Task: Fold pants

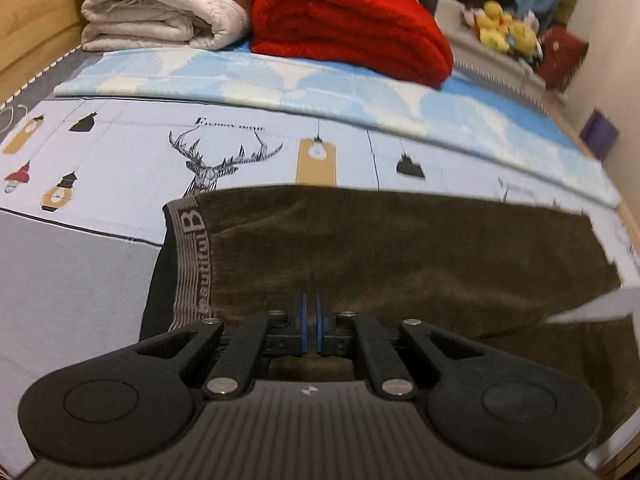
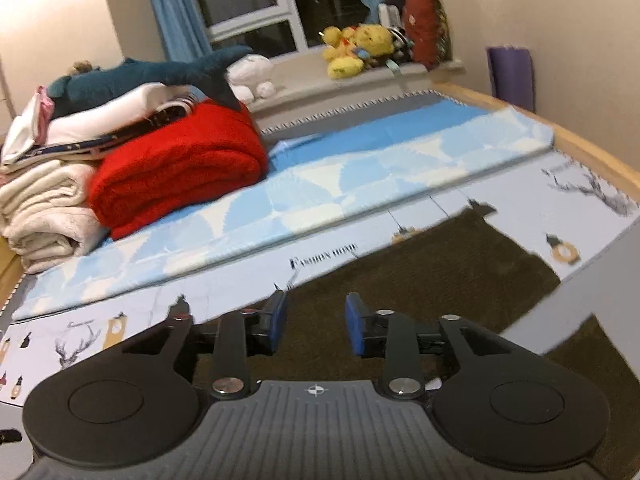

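The dark olive-brown pants [image 1: 400, 248] lie flat on the printed bed sheet [image 1: 120, 152], their grey lettered waistband [image 1: 192, 264] at the left end in the left wrist view. Above the pants' near edge my left gripper [image 1: 311, 308] is shut, blue pads nearly touching and no cloth between them. In the right wrist view the pants [image 2: 440, 264] spread ahead and to the right. My right gripper [image 2: 316, 312] hovers over them, open, with nothing between its pads. A pale grey blurred strip [image 2: 580, 292] crosses the pants at right; I cannot tell what it is.
A folded red blanket [image 1: 352, 28] and cream blankets [image 1: 160, 8] are stacked at the far side of the bed, on a blue-and-white mat [image 1: 320, 84]. A plush shark [image 2: 152, 76] tops the pile. Yellow plush toys [image 2: 356, 48] sit on the windowsill. A wooden bed rail [image 2: 592, 148] runs along the right.
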The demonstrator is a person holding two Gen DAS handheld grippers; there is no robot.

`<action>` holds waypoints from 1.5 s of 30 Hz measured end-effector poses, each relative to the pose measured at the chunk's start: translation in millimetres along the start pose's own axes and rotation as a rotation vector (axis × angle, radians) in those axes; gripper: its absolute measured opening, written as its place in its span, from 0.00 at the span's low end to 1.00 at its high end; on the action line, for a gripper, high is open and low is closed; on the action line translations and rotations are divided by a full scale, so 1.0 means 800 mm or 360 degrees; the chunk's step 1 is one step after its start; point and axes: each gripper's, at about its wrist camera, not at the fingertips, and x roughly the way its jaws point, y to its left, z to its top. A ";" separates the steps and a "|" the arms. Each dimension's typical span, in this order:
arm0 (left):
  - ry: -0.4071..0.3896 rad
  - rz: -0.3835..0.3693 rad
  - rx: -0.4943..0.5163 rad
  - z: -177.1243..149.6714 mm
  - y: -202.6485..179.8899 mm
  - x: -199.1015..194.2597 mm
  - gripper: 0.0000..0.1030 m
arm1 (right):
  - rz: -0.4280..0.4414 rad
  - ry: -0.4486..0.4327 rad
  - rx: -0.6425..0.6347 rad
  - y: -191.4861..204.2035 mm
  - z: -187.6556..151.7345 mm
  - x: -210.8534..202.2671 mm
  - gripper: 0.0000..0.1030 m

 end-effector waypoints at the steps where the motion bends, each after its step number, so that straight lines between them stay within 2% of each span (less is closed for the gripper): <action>1: 0.0002 -0.0023 -0.0018 0.009 0.002 0.005 0.05 | -0.0014 -0.0015 -0.0018 -0.001 0.000 0.001 0.39; 3: -0.0009 -0.0017 -0.0023 0.029 0.004 0.021 0.07 | -0.0031 0.0023 -0.0011 -0.008 -0.005 0.009 0.39; 6: -0.0081 0.0098 0.0029 0.068 0.005 0.058 0.08 | -0.0001 0.0087 0.0077 -0.021 -0.009 0.023 0.39; 8: -0.0100 0.0130 -0.0027 0.088 0.011 0.091 0.08 | -0.0014 0.0092 0.0012 -0.020 -0.011 0.030 0.39; 11: -0.0102 0.0179 -0.0087 0.103 0.015 0.144 0.11 | -0.0049 0.0126 -0.0062 -0.023 -0.016 0.045 0.39; 13: -0.0086 0.0251 -0.0017 0.107 0.009 0.175 0.17 | -0.0045 0.0157 -0.0029 -0.028 -0.017 0.053 0.39; 14: -0.0074 0.0284 0.0036 0.110 0.006 0.190 0.25 | -0.0037 0.0169 -0.0008 -0.031 -0.017 0.056 0.39; 15: -0.0068 0.0308 0.0077 0.111 0.003 0.203 0.37 | -0.0026 0.0175 0.0005 -0.032 -0.016 0.058 0.39; 16: -0.0068 0.0328 0.0113 0.113 0.001 0.216 0.44 | -0.0019 0.0177 0.0005 -0.032 -0.016 0.059 0.39; 18: -0.0062 0.0341 0.0177 0.119 -0.001 0.238 0.68 | -0.0006 0.0167 -0.0023 -0.029 -0.013 0.061 0.39; 20: -0.0046 0.0335 0.0286 0.122 -0.003 0.259 0.79 | -0.0011 0.0158 -0.0078 -0.026 -0.014 0.063 0.39; 23: 0.0002 0.0263 0.0418 0.124 -0.002 0.282 0.81 | -0.0035 0.0178 -0.0118 -0.025 -0.015 0.074 0.39; 25: 0.0096 0.0160 0.0382 0.125 0.008 0.296 0.82 | -0.0033 0.0197 -0.0120 -0.025 -0.015 0.079 0.39; 28: 0.0159 0.0057 0.0295 0.120 0.018 0.308 0.79 | -0.0038 0.0211 -0.0145 -0.024 -0.016 0.085 0.39; 29: 0.0151 0.0034 0.0322 0.118 0.017 0.307 0.68 | -0.0042 0.0216 -0.0146 -0.023 -0.016 0.087 0.39; 30: 0.0147 -0.0012 0.0357 0.117 0.014 0.304 0.50 | -0.0040 0.0220 -0.0143 -0.022 -0.017 0.088 0.39; 32: 0.0154 -0.0069 0.0408 0.118 0.006 0.300 0.27 | -0.0029 0.0224 -0.0141 -0.018 -0.017 0.089 0.39; 33: 0.0156 -0.0062 0.0443 0.118 0.001 0.297 0.20 | -0.0024 0.0224 -0.0148 -0.016 -0.016 0.090 0.39; 36: 0.0144 -0.0055 0.0510 0.115 -0.007 0.278 0.14 | -0.0023 0.0220 -0.0170 -0.008 -0.016 0.091 0.39; 39: 0.0100 -0.0063 0.0507 0.119 -0.014 0.244 0.13 | -0.0030 0.0220 -0.0158 -0.007 -0.015 0.091 0.39; 42: 0.0087 -0.0045 0.0546 0.119 -0.035 0.197 0.12 | -0.0056 0.0215 -0.0131 -0.005 -0.014 0.090 0.39; 45: 0.0103 0.0023 0.0620 0.095 -0.066 0.135 0.10 | -0.0052 0.0195 -0.0066 -0.006 -0.011 0.085 0.39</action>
